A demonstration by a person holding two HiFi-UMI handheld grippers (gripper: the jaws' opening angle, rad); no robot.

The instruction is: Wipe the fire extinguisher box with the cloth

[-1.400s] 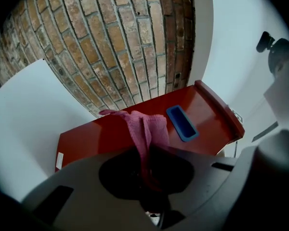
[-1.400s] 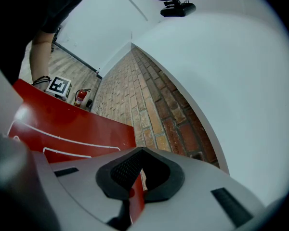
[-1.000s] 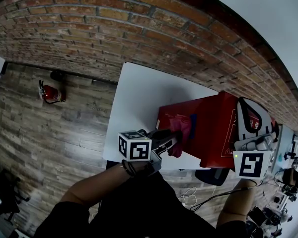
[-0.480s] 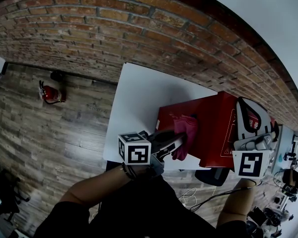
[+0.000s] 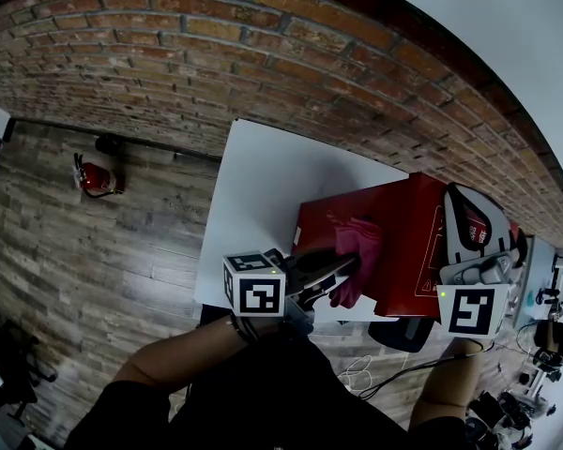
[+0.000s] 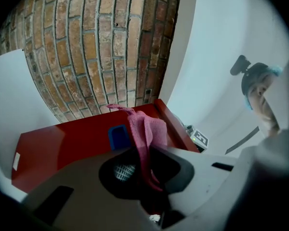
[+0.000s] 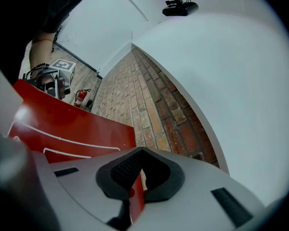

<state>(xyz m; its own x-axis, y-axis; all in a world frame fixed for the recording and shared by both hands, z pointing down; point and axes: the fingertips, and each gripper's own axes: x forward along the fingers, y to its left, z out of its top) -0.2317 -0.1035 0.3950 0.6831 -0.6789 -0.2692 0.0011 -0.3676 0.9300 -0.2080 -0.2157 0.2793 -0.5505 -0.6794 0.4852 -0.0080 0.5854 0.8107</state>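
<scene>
- While the red fire extinguisher box (image 5: 403,242) sits on the white table (image 5: 263,186), where is the cloth?
- The pink cloth (image 5: 358,251) is bunched at the box's left end as the head view shows it, near a blue patch (image 6: 118,136) on the red face. Whether it presses on the box, I cannot tell.
- What holds it?
- The left gripper (image 6: 145,170). Its jaws pinch the cloth's lower end, and the rest stands up in a fold beyond the tips.
- And the other claw?
- The right gripper (image 7: 137,179) is clamped on the box's right edge, with a thin red panel squeezed between its pads.
- What lies around the table?
- A brick wall (image 5: 263,54) runs behind it, and a wooden floor (image 5: 94,261) spreads to the left. A small red extinguisher (image 5: 94,176) sits there by the wall, well apart from the table
</scene>
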